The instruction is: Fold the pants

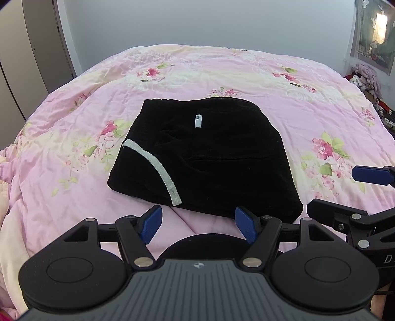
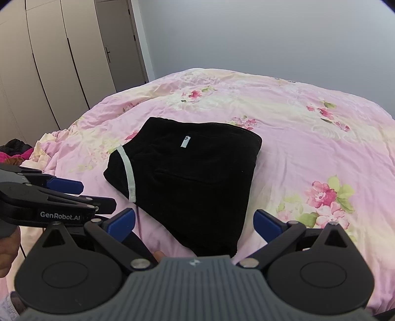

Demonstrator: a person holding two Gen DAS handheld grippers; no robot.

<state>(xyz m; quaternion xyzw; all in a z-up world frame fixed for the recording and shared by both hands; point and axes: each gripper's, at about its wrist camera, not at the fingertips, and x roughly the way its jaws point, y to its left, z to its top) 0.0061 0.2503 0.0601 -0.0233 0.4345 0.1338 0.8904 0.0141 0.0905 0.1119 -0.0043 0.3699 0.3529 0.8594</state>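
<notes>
Nearest, the left gripper (image 1: 198, 223) and the right gripper (image 2: 193, 223) both hover with jaws spread wide and holding nothing. Just beyond their blue pads (image 1: 246, 226), the black fleece pants with a grey stripe (image 1: 205, 160) lie folded into a compact stack on the pink floral quilt (image 1: 271, 81) covering the bed, beige wardrobe doors (image 2: 49, 61) behind.

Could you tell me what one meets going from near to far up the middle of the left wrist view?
Left gripper, jaws open → black folded pants with a small white label → pink floral bedspread → grey wall.
</notes>
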